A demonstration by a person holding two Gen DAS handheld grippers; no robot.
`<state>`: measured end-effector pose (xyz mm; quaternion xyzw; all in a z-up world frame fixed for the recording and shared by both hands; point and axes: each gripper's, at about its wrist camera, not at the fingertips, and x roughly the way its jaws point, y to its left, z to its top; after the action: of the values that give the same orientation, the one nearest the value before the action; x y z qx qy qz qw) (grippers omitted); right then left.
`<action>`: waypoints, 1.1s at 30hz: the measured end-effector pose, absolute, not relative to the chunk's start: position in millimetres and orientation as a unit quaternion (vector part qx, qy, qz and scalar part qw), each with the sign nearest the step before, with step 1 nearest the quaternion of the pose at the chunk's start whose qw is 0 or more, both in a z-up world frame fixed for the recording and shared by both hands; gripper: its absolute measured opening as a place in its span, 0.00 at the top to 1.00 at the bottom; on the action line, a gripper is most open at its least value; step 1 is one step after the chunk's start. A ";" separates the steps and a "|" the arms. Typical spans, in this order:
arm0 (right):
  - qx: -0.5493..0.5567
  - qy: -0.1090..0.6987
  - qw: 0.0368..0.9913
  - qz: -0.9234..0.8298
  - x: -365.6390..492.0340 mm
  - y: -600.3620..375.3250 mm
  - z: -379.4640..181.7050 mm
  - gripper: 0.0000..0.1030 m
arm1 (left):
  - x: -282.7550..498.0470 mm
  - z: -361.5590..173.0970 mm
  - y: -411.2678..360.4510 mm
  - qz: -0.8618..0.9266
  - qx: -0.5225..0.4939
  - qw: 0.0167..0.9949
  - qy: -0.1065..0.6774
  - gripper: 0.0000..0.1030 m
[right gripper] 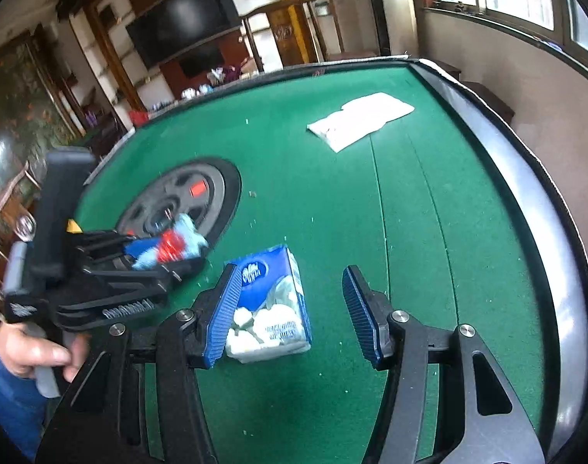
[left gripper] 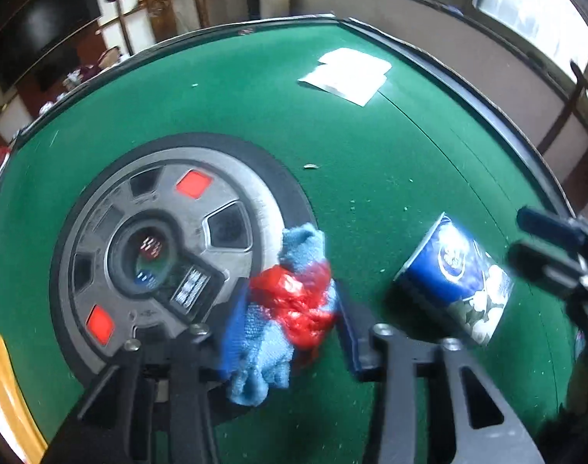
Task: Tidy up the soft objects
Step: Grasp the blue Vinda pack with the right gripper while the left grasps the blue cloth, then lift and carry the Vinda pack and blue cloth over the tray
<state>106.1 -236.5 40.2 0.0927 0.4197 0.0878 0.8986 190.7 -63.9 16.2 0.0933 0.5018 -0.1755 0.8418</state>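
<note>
A light blue cloth (left gripper: pixel 263 344) bundled with crumpled red plastic (left gripper: pixel 297 305) sits between the pads of my left gripper (left gripper: pixel 290 328), which is shut on it just above the green felt. The right wrist view shows the same bundle (right gripper: pixel 170 247) in the left gripper (right gripper: pixel 178 261) at the edge of the round panel. A blue tissue pack (left gripper: pixel 460 274) lies on the felt to the right. My right gripper (right gripper: pixel 292 309) stands open over the tissue pack (right gripper: pixel 270 301); its left pad is close beside the pack and its right pad is well apart from it.
The green felt table (left gripper: pixel 371 147) has a round grey centre panel (left gripper: pixel 166 255) with red diamonds. White folded paper (left gripper: pixel 348 73) lies near the far right corner. A raised dark rim (right gripper: pixel 525 201) runs along the table's right edge. A person's hand (right gripper: pixel 34 348) holds the left gripper's handle.
</note>
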 end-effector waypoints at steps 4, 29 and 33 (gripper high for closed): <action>0.053 0.441 0.891 0.096 110.6 -223.6 28.3 0.45 | 171.4 20.0 -41.7 -0.164 0.047 0.847 0.503 0.60; -0.035 0.402 0.909 0.105 92.2 -171.5 29.1 0.49 | 88.8 32.4 9.2 -0.141 -0.003 0.894 0.425 0.60; -0.048 0.372 0.919 0.122 80.3 -154.6 38.4 0.49 | 87.1 39.5 15.4 -0.106 0.006 0.912 0.396 0.60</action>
<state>80.3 -154.6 38.4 -0.0484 0.3718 0.1221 0.9190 87.1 15.4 39.5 0.0059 0.3958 -0.1058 0.9122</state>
